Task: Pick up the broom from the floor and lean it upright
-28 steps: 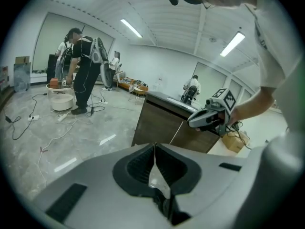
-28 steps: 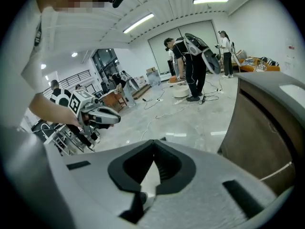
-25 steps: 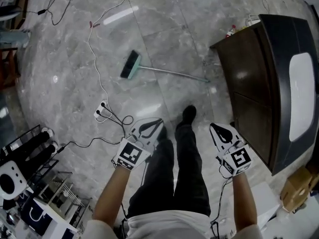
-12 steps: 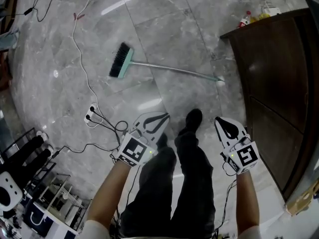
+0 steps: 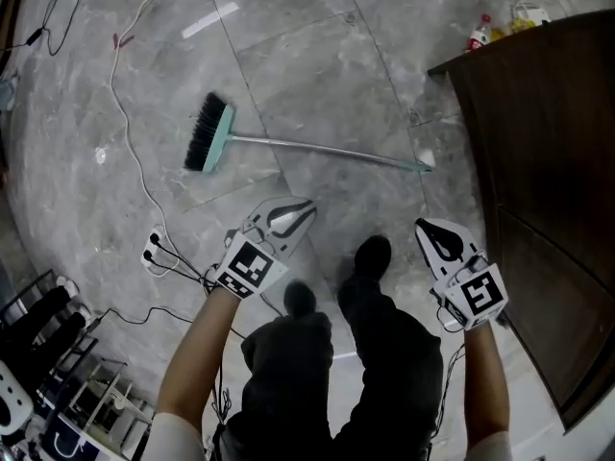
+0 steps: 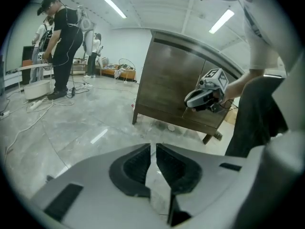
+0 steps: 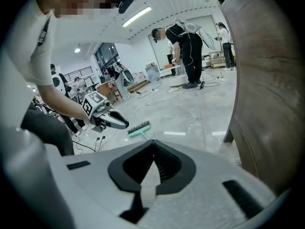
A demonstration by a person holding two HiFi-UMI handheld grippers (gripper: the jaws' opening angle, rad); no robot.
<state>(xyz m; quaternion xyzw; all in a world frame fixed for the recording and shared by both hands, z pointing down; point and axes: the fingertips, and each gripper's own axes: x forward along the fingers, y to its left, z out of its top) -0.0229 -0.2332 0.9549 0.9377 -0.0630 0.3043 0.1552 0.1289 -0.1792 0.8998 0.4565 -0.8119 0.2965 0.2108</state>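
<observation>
Left tool (image 5: 304, 207) and right tool (image 5: 423, 227), jaws together on nothing (broom (image 5: 317, 148) apart, flat on floor (image 5: 317, 56))

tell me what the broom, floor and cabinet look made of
Broom: mint-green head, probably plastic, dark bristles; thin grey handle with a sheen, likely metal.
Floor: grey veined tiles, glossy, reflecting lights, so polished marble or look-alike.
Cabinet: dark brown with visible grain, wood or veneer.

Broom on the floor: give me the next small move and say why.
Probably open the right gripper and lower it to the broom, which lies flat on the floor ahead; that gripper and the left gripper are shut, empty and short of the handle.
</observation>
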